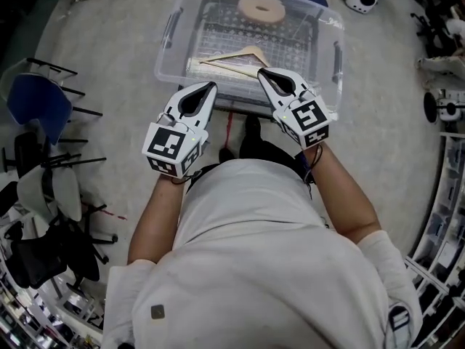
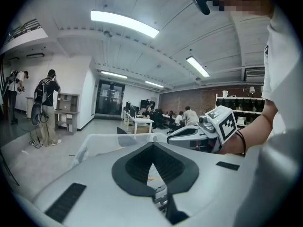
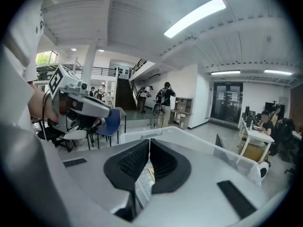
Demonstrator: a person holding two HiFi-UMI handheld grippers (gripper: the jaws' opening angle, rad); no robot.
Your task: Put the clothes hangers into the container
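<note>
Finding: both grippers hang at the near rim of the clear container point(image 1: 168, 71), and neither carries anything. The left gripper point(image 1: 209, 89) has its jaws pressed together tip to tip, with nothing between them in its own view. The right gripper point(image 1: 264, 74) is likewise closed on itself, pads meeting along their length and empty. One wooden clothes hanger point(image 1: 236, 58) lies flat on the container floor, so that item is judged to be delivered. No further hanger shows in any view. A pale round ring point(image 1: 261, 8) lies at the far end of the container, well beyond both grippers. Position of the hanger: it lies just ahead of and below the right gripper's tips, reaching away to that gripper's left. A sliver of pale wood shows under the closed jaws in the right gripper view. Contact is not evident, and the two appear apart. From the left gripper, the hanger is ahead and to the right, across the near wall. Assessment of the step in hand: this is judged to be clearing away from the container. Recommended practice is to lift both grippers straight up before drawing them back, keeping the tips off the rim and handles. The hanger should remain undisturbed. Should another hanger be fetched, the jaws should be spread before the approach.
</note>
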